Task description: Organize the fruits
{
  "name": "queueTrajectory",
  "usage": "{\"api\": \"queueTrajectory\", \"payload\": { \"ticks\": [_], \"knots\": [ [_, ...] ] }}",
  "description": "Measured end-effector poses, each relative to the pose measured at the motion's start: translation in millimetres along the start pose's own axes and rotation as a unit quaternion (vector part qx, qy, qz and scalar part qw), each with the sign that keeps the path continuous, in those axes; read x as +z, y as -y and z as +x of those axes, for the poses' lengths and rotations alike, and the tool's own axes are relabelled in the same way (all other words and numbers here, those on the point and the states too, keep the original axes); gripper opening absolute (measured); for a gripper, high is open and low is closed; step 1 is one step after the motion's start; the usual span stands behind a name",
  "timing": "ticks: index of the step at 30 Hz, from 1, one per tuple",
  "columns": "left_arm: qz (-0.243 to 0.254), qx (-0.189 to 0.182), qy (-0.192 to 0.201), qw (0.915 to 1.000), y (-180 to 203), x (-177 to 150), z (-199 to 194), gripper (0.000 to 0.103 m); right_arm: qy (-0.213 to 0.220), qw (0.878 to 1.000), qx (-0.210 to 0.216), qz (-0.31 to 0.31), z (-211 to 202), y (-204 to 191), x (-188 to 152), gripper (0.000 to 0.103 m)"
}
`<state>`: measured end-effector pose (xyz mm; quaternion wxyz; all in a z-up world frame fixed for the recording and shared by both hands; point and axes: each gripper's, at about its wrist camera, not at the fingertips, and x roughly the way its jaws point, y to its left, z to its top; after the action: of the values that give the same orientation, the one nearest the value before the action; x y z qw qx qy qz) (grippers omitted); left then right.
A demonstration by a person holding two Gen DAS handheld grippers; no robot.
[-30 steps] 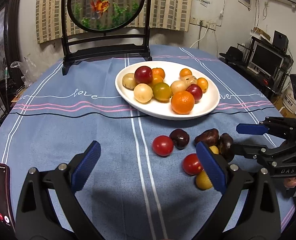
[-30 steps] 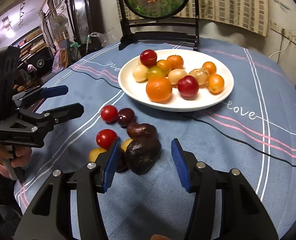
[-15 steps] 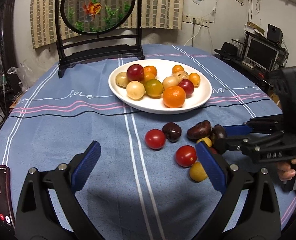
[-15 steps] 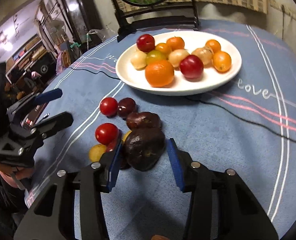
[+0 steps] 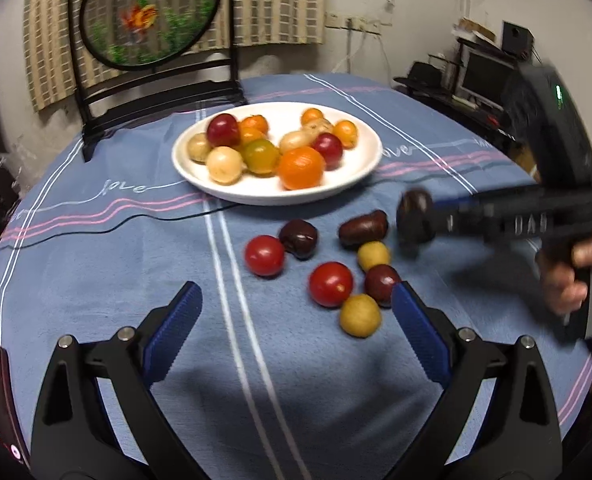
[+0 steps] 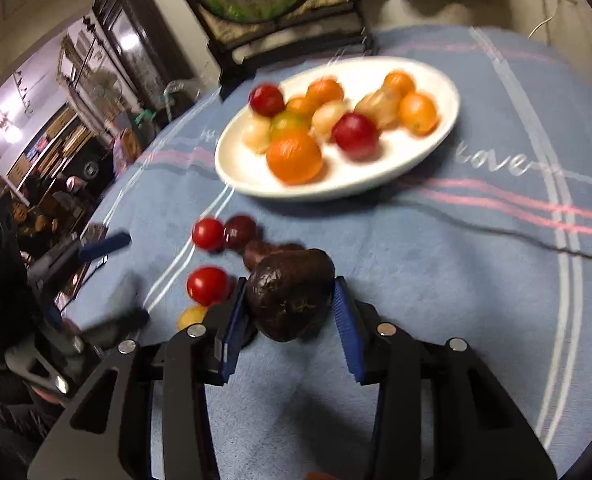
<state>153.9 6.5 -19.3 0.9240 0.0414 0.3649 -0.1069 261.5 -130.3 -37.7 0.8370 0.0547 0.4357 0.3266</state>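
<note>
The right gripper (image 6: pixel 292 308) has just been closing and now pinches a dark brown wrinkled fruit (image 6: pixel 292 294) between its blue pads, above the blue tablecloth (image 6: pixel 456 280) and short of the white plate (image 6: pixel 428 144). To do this step well, keep the squeeze steady, carry the fruit over the rim, and release it low on a bare part. The left gripper (image 5: pixel 294 330) is spread and empty. The right-wrist view is blurred, so the fruit is perhaps a passion fruit.

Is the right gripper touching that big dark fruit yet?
Touching. In the right wrist view the right gripper has just been closing, and both blue pads press the sides of the dark fruit between them.
</note>
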Motion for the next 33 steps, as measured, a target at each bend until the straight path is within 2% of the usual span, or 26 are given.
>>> {"api": "queueTrajectory", "payload": {
  "ticks": [3, 5, 6, 8, 10, 12, 13, 14, 28, 33],
  "knots": [
    [0.023, -0.021, -0.007, 0.9995, 10.6, -2.5, 1.5, 0.09, 0.011, 1.0, -0.003, 0.006, -6.1, 3.5, 2.4, 0.042],
    [0.036, -0.039, -0.018, 0.9984, 16.4, -4.7, 5.4, 0.077, 0.013, 1.0, -0.007, 0.008, -7.6, 4.9, 3.0, 0.042],
    [0.039, -0.046, -0.024, 0.9979, 17.9, -5.6, 6.7, 0.074, 0.014, 1.0, -0.007, 0.007, -8.3, 4.8, 2.9, 0.042],
    [0.041, -0.058, -0.038, 0.9968, 19.5, -6.9, 11.3, 0.063, 0.015, 1.0, -0.007, 0.005, -9.3, 3.6, 2.8, 0.042],
    [0.035, -0.066, -0.046, 0.9961, 18.3, -7.2, 14.2, 0.058, 0.018, 1.0, -0.009, 0.002, -10.5, 1.4, 2.5, 0.042],
    [0.03, -0.068, -0.056, 0.9957, 17.3, -7.8, 18.4, 0.048, 0.02, 1.0, -0.007, 0.001, -9.4, -0.8, 4.7, 0.042],
    [0.028, -0.07, -0.06, 0.9953, 17.3, -7.9, 20.7, 0.04, 0.021, 1.0, -0.007, 0.001, -10.5, -0.6, 4.1, 0.042],
    [0.024, -0.075, -0.067, 0.9947, 16.1, -7.8, 23.3, 0.037, 0.021, 1.0, -0.008, 0.002, -11.8, 0.0, 4.1, 0.042],
    [0.018, -0.084, -0.09, 0.9922, 19.9, -6.5, 38.1, 0.036, 0.023, 1.0, -0.013, -0.004, -13.2, -2.5, 4.7, 0.042],
    [0.008, -0.082, -0.093, 0.9922, 18.3, -5.6, 40.5, 0.032, 0.021, 1.0, -0.016, -0.005, -13.1, -2.2, 3.9, 0.042]
  ]
}}
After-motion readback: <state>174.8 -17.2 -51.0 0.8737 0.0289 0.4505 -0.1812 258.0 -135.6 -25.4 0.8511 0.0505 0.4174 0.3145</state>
